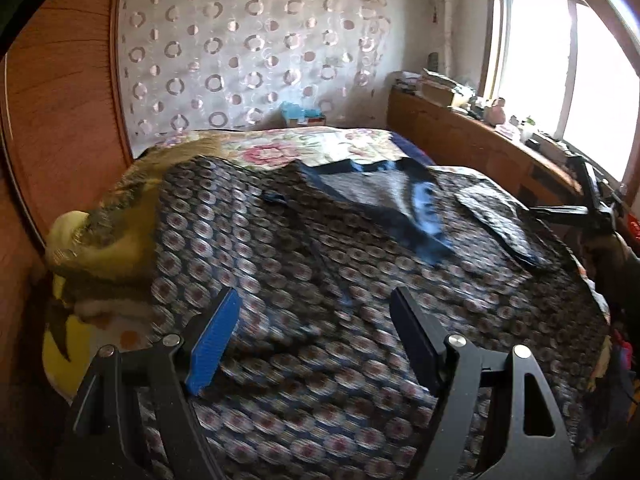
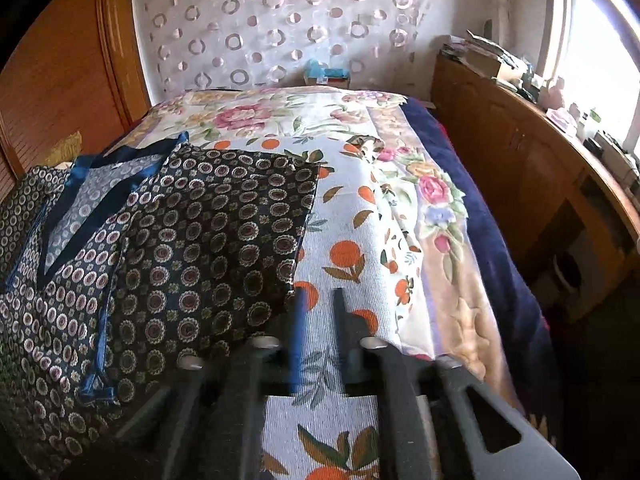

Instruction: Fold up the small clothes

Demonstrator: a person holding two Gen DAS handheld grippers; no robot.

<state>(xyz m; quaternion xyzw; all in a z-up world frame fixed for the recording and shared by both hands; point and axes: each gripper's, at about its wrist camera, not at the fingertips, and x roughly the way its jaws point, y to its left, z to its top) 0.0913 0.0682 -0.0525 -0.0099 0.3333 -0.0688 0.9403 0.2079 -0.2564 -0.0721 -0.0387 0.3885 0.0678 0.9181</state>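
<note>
A dark garment [image 1: 280,280] printed with small round flowers and edged in blue lies spread flat on the bed. Its V-neck [image 1: 400,208] points toward me, and a short sleeve [image 1: 500,216] lies out to the right. My left gripper [image 1: 316,296] hovers over the garment's body, jaws wide open and nothing between the blue pads. In the right wrist view the same garment [image 2: 180,240] fills the left side. My right gripper [image 2: 320,296] is blurred, just past the sleeve's [image 2: 240,200] edge over the orange-print sheet [image 2: 348,248]. A narrow gap shows between its fingers, with no cloth in it.
A floral bedspread [image 2: 280,116] covers the far half of the bed, and a yellow-green blanket [image 1: 100,240] is bunched at its left edge. A cluttered wooden cabinet [image 2: 520,160] runs along the right under the window. A wooden wardrobe [image 1: 60,120] stands to the left.
</note>
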